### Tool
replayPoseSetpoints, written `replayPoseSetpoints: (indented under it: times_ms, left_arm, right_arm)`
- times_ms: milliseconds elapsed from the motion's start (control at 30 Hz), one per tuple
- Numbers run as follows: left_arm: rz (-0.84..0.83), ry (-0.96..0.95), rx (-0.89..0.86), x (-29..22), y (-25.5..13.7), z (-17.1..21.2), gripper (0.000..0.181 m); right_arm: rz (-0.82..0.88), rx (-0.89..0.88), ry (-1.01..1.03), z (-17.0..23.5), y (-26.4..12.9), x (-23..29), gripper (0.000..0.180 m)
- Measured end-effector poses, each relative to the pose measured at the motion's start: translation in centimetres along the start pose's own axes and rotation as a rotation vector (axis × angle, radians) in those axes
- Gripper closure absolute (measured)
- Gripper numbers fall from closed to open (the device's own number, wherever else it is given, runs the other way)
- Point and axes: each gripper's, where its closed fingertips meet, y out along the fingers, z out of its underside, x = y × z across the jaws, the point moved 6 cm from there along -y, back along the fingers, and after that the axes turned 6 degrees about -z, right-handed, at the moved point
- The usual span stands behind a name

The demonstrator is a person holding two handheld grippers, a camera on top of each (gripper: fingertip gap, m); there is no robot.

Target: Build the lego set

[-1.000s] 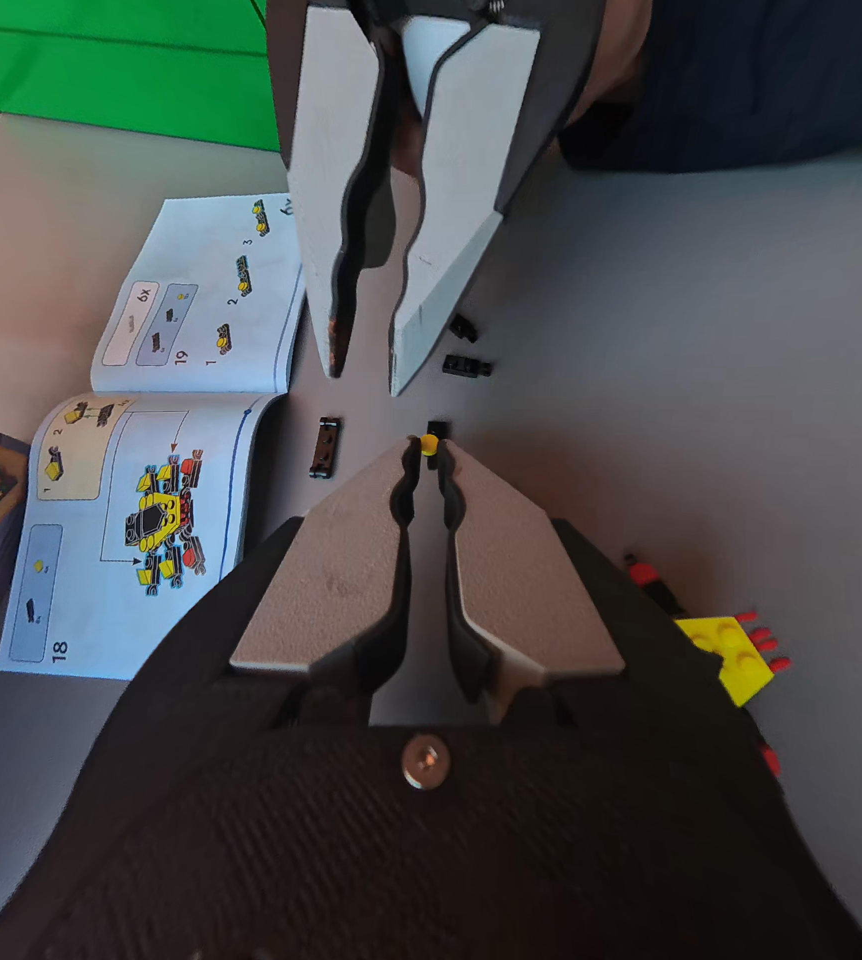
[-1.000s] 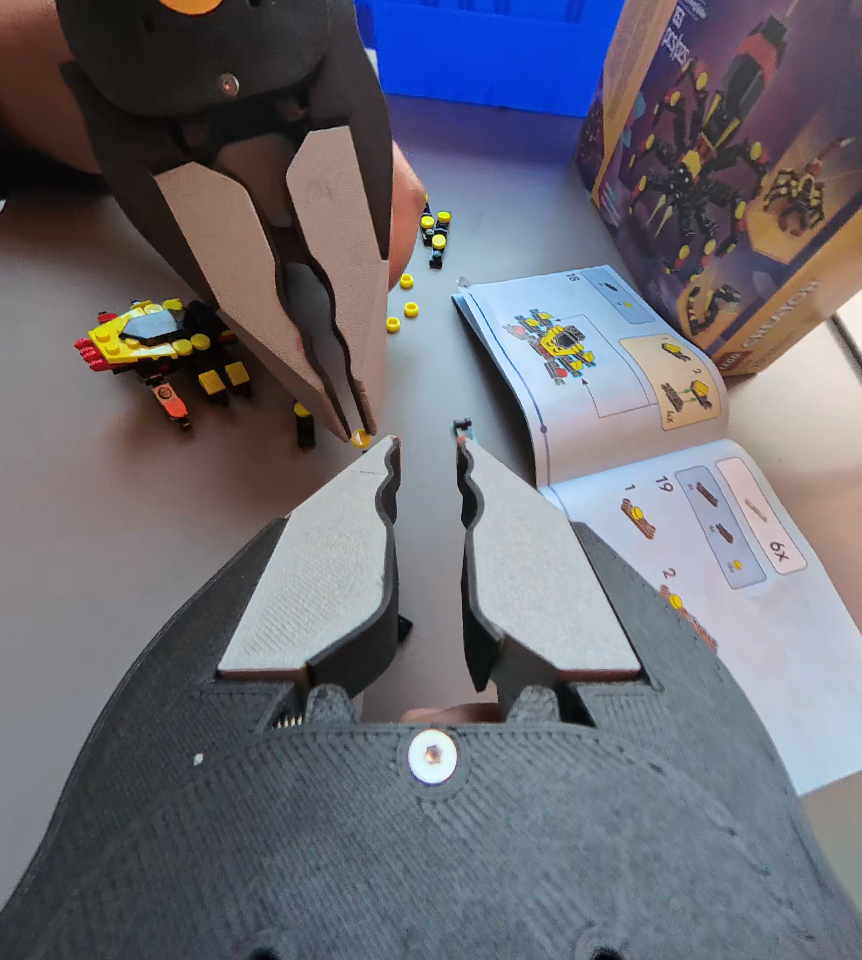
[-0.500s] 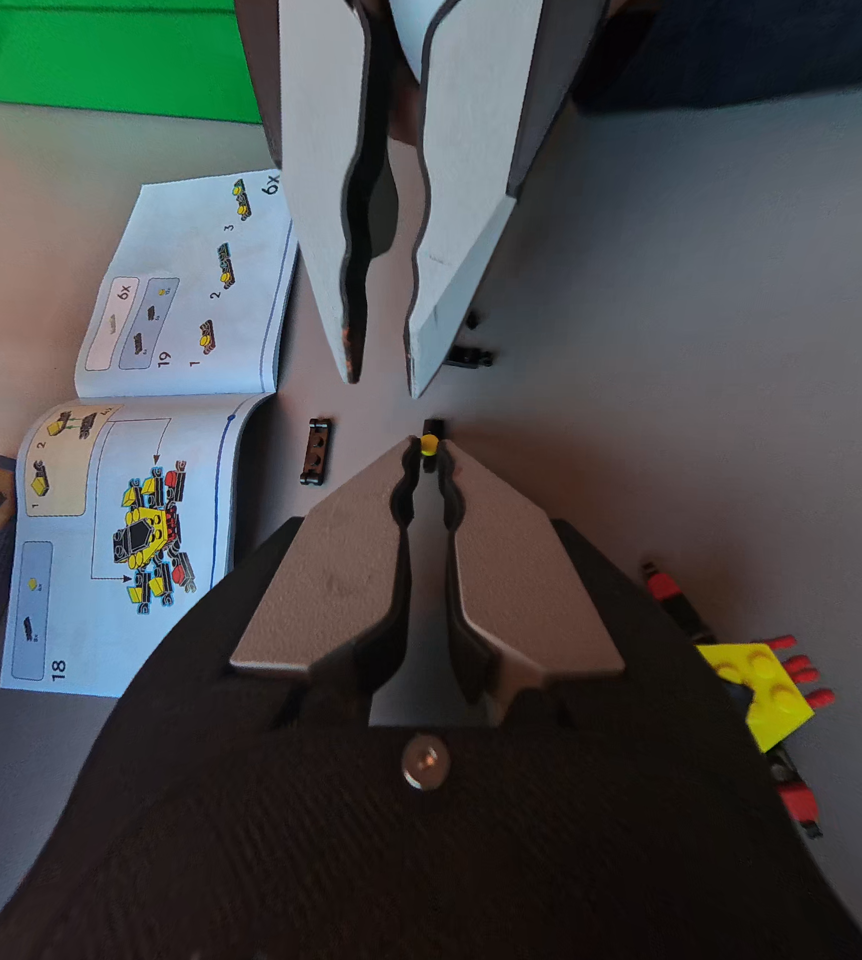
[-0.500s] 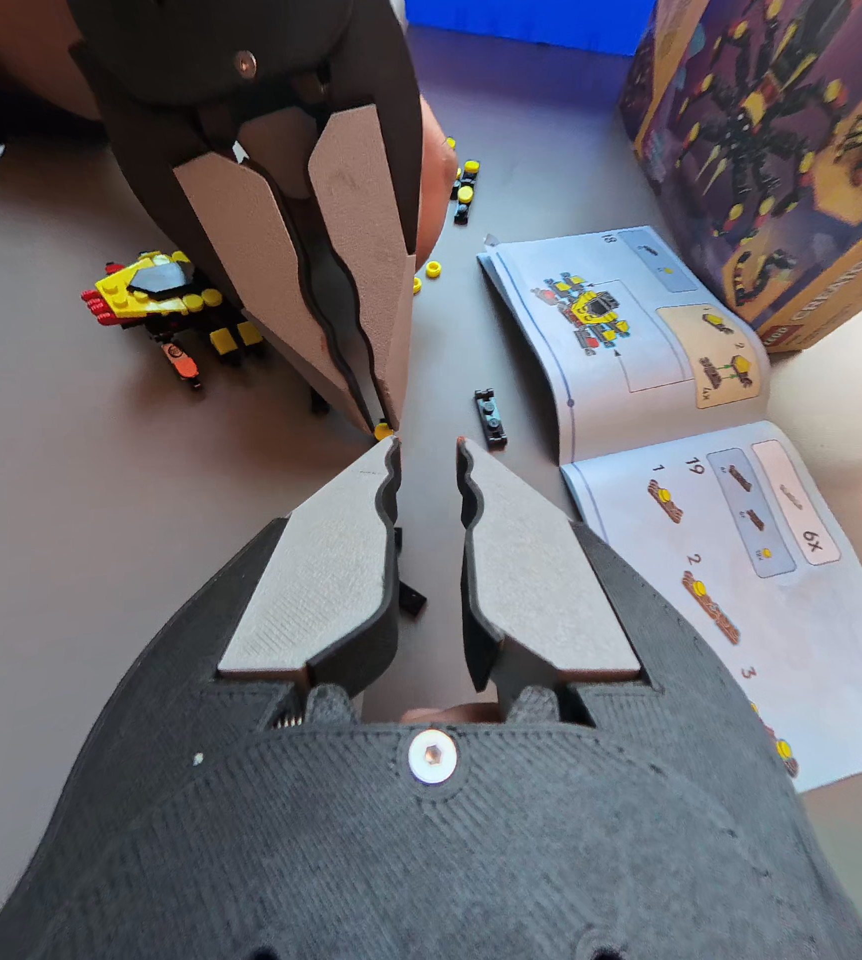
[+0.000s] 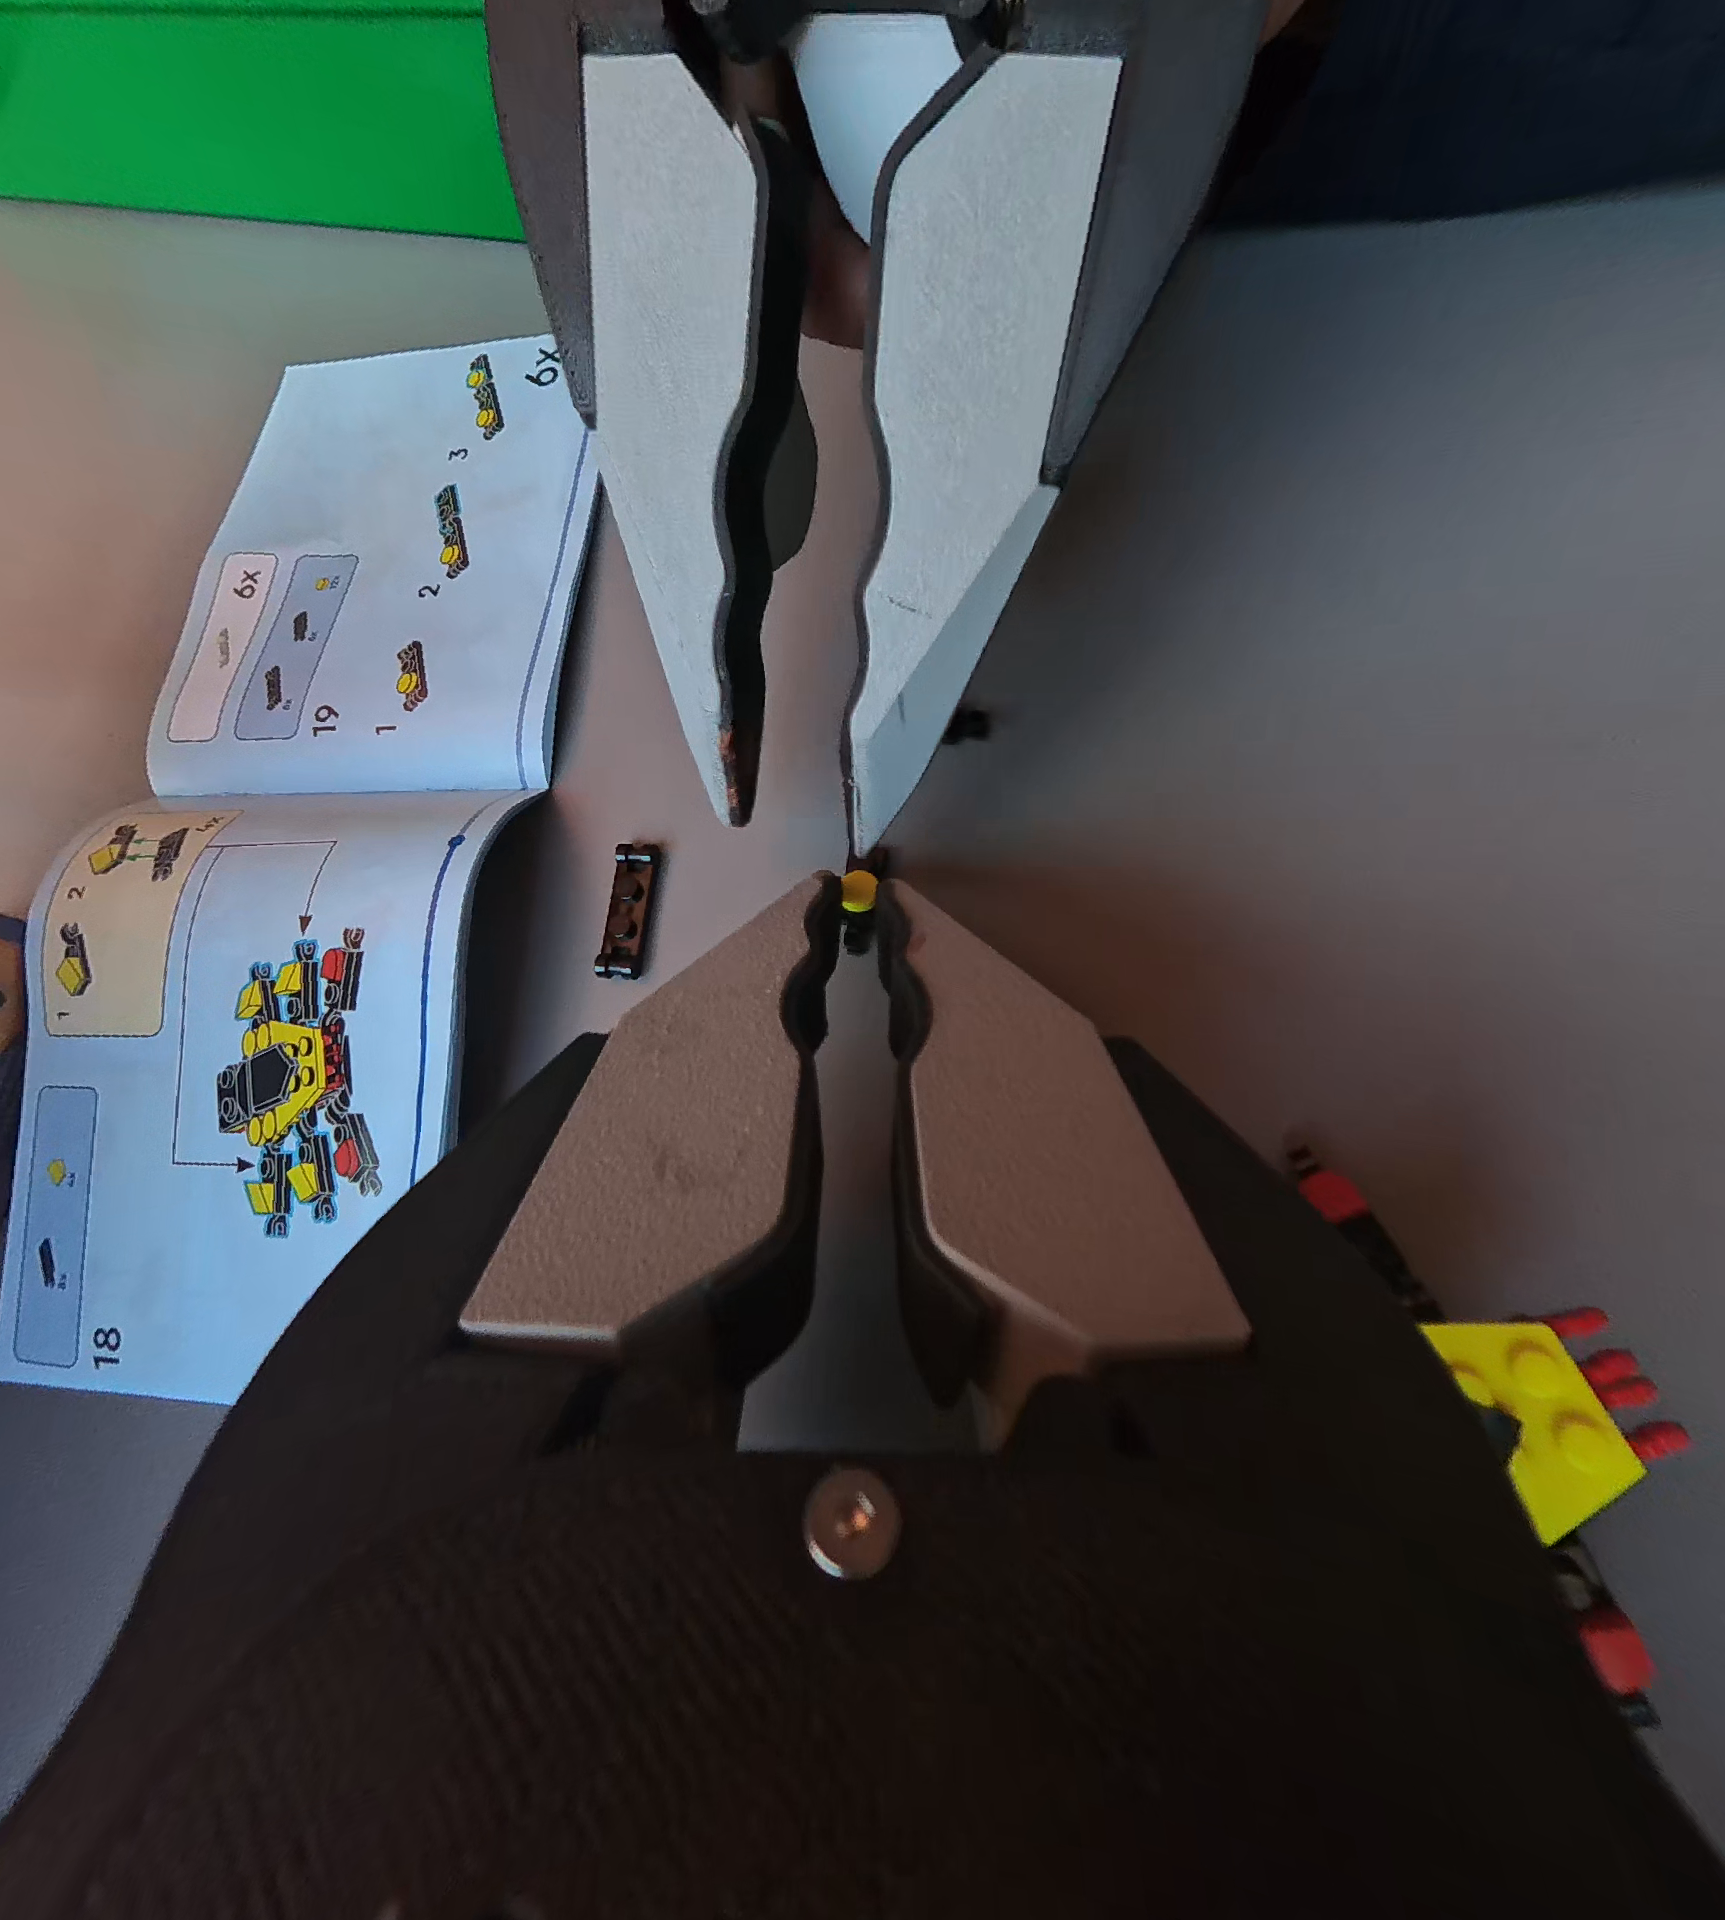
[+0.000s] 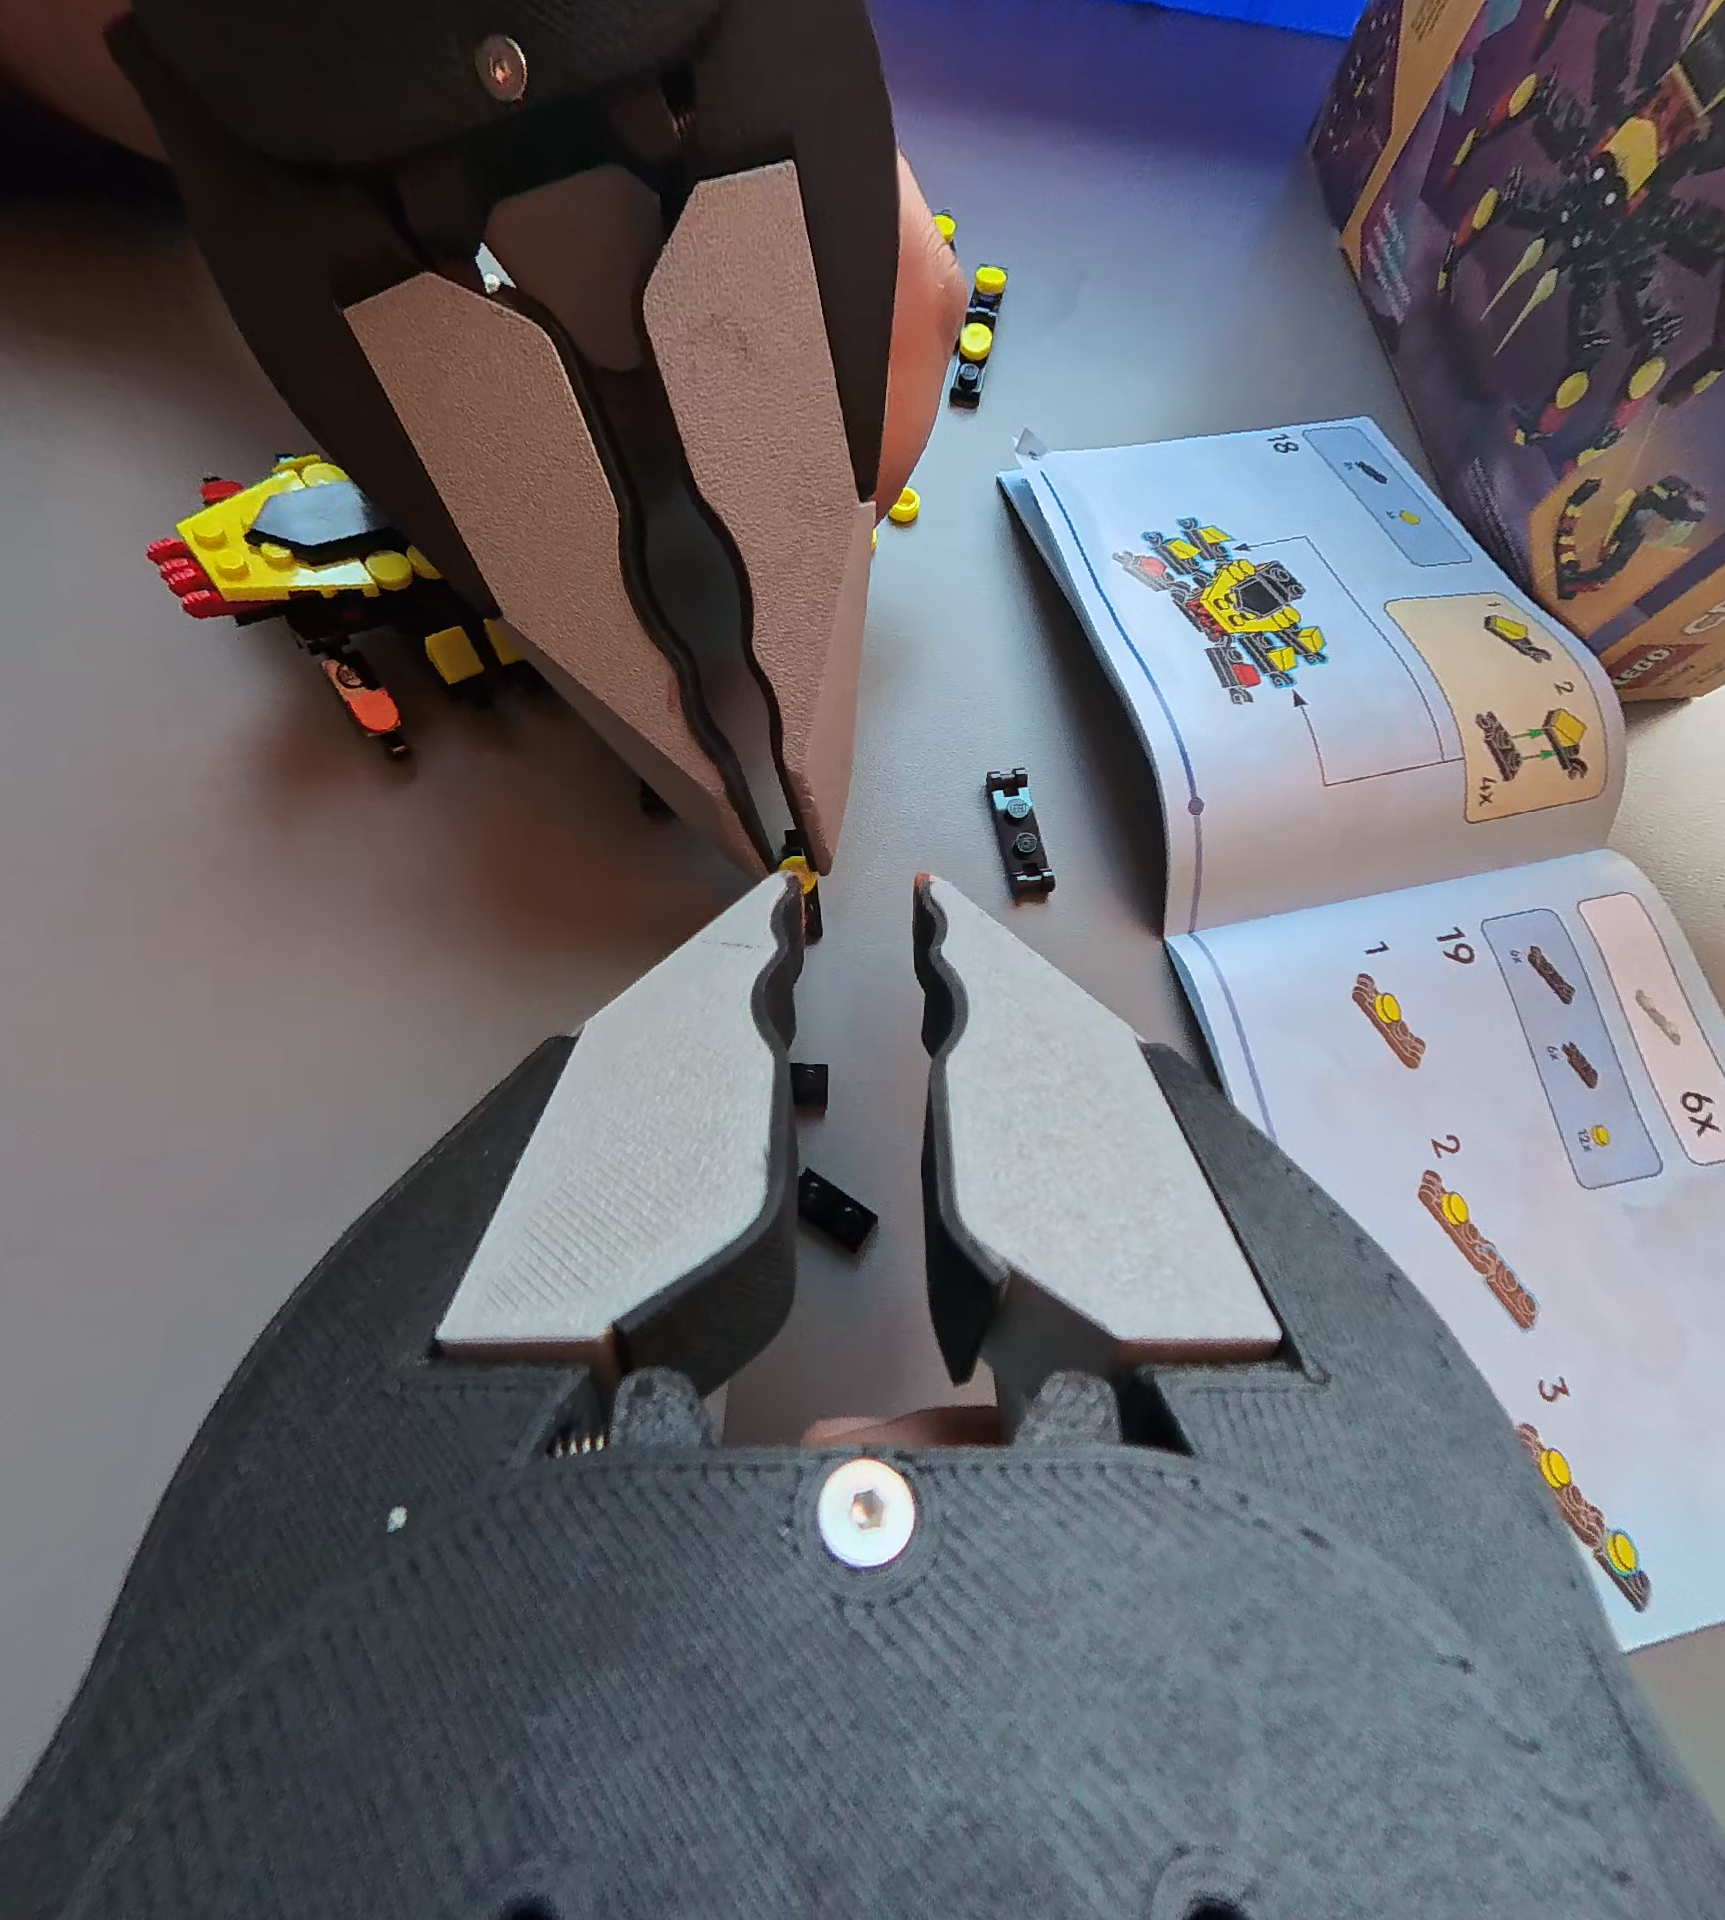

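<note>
1. I am clamping my left gripper (image 5: 856,902) on a small black piece capped with a yellow round stud (image 5: 858,891), pinched right at the fingertips, close above the grey table (image 5: 1409,727).
2. I am holding my right gripper (image 6: 853,883) with its jaws apart and nothing between them; its left fingertip (image 6: 780,904) is meeting the tip of the left gripper and the yellow-studded piece, though I cannot tell whether it is actually touching.
3. A black two-stud plate (image 6: 1019,833) is lying flat on the table, between the gripper tips and the instruction booklet (image 6: 1357,727).
4. The booklet is lying open to my right, showing build diagrams, with the purple set box (image 6: 1585,312) standing behind it.
5. The half-built yellow, black and red model (image 6: 286,551) is sitting on the table, partly hidden behind the left gripper in the right wrist view.
6. Two small black pieces (image 6: 832,1205) are lying on the table under my right gripper, showing between its fingers.
7. Loose yellow round studs (image 6: 905,506) and a black strip carrying two yellow studs (image 6: 977,332) are resting farther back.
8. A green surface (image 5: 193,104) is showing at the far edge in the left wrist view.
</note>
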Motion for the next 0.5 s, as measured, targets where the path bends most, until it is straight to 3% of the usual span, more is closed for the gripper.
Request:
replayPoseSetpoints:
  times_ms: [500]
  left_arm:
    - [0.016,-0.027,-0.03,0.2,-0.6,-0.13,0.175]
  right_arm:
    - [-0.002,0.007,-0.004,0.05,0.06,0.14,0.162]
